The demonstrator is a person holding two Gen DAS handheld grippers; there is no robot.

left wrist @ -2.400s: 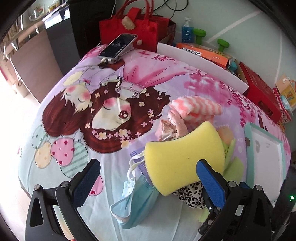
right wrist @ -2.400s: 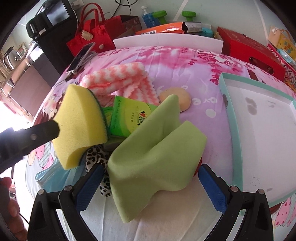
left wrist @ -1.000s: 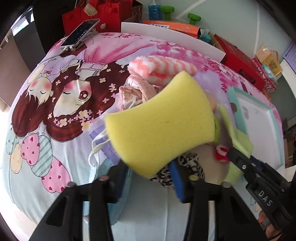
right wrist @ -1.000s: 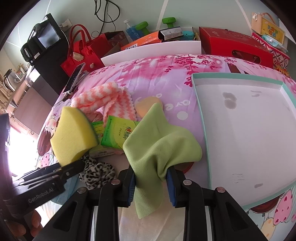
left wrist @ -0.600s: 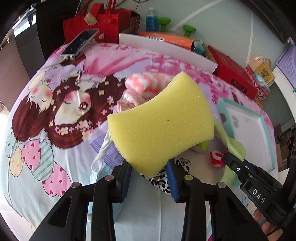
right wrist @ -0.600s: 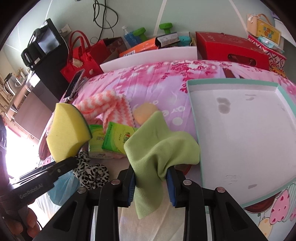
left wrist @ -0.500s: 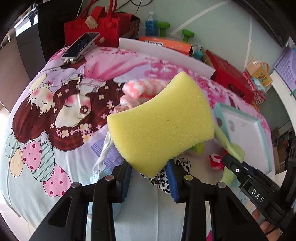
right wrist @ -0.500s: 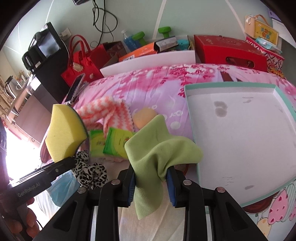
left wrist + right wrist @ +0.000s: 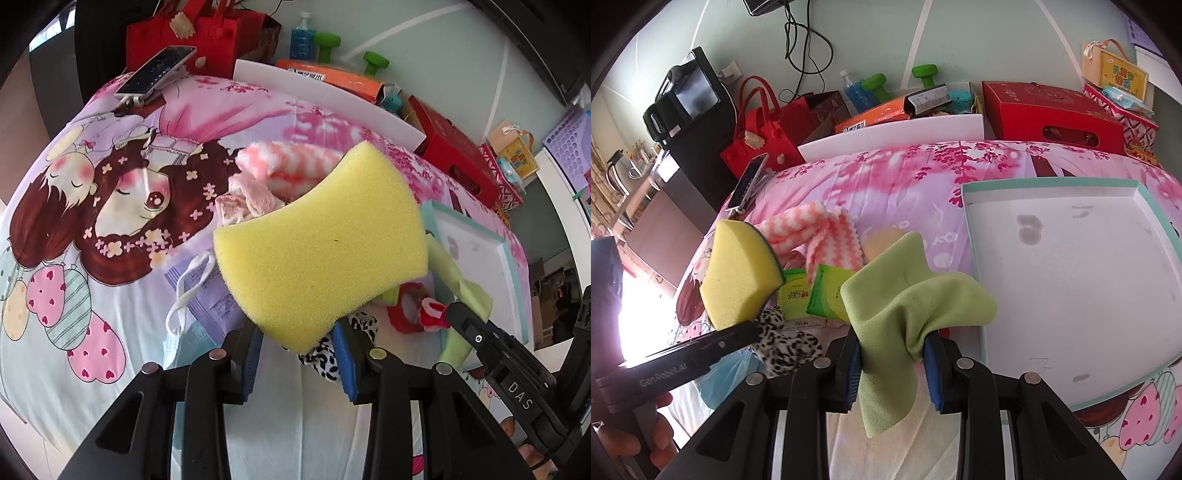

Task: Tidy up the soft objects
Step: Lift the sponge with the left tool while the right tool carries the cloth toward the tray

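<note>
Left gripper [image 9: 300, 354] clamped on yellow sponge [image 9: 321, 247], lifted above cartoon bedsheet [image 9: 110, 206]. Right gripper [image 9: 892, 360] pinching green cloth [image 9: 908, 306], cloth draped over jaws, raised off pile. Below on sheet: pink-white striped towel [image 9: 816, 232], green tissue packs [image 9: 812, 291], leopard-print fabric [image 9: 786, 343], blue face mask [image 9: 184, 332]. Teal-rimmed white tray [image 9: 1067, 280] to right, just beside pile.

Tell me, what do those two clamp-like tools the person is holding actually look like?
Both are alike: matte black plastic frames with triangular cut-outs, round silver bolt heads, and blue ribbed pads lining the jaws. From the side, the left gripper carries white lettering "GenRobot.AI", and the right gripper reads "DAS". Bare fingers wrap each handle; no sleeve, glove or cable shows.
</note>
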